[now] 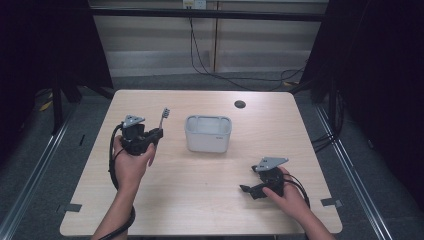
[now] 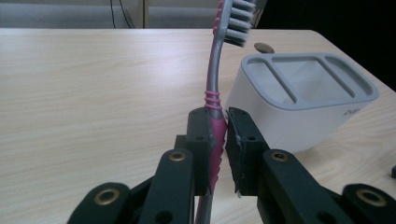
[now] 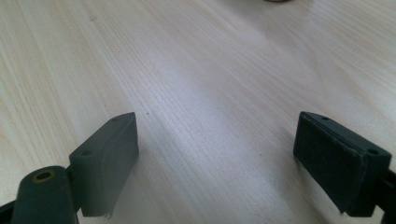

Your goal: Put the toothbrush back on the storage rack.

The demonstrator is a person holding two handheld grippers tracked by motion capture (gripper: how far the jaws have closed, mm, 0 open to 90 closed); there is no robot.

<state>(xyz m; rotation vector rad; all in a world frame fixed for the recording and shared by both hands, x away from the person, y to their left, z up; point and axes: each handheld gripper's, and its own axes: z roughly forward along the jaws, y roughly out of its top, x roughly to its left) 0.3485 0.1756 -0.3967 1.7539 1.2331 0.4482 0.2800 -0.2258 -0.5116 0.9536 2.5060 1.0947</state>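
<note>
My left gripper (image 1: pixel 156 133) (image 2: pixel 218 140) is shut on a pink and grey toothbrush (image 2: pixel 215 93), held upright by its pink handle with the bristle head (image 1: pixel 164 113) pointing up and away. A white toothbrush holder (image 1: pixel 208 133) (image 2: pixel 303 88) with several grey-rimmed slots stands at the table's middle, just right of the brush. My right gripper (image 1: pixel 246 189) (image 3: pixel 224 158) rests low over the bare wood at the front right, jaws wide open with nothing between them.
The light wooden table (image 1: pixel 200 200) has a round dark cable port (image 1: pixel 240 104) near its far edge. Black curtains flank both sides. Cables trail on the floor behind the table.
</note>
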